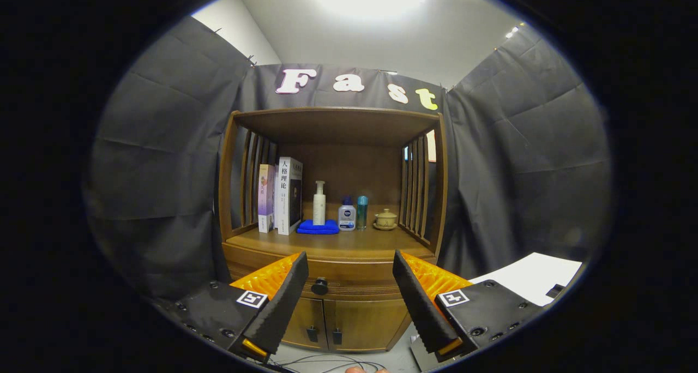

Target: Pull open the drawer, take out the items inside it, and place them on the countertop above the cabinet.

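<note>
A brown wooden cabinet (332,307) stands ahead against the booth wall. Its drawer (349,283) is closed, with a dark round knob (319,286) on the front. My gripper (349,277) is open and held a short way back from the drawer, the knob lying between the fingers, nearer the left one. Nothing is between the fingers. The countertop (338,245) above the drawer carries things at its back; its front strip is bare wood. What is inside the drawer is hidden.
On the countertop stand books (282,196), a white pump bottle (319,203) on a blue folded cloth (318,227), two small bottles (353,213) and a lidded cup (386,219). Slatted sides and a roof enclose the shelf. Two lower doors (338,324), floor cables, a white sheet (531,277).
</note>
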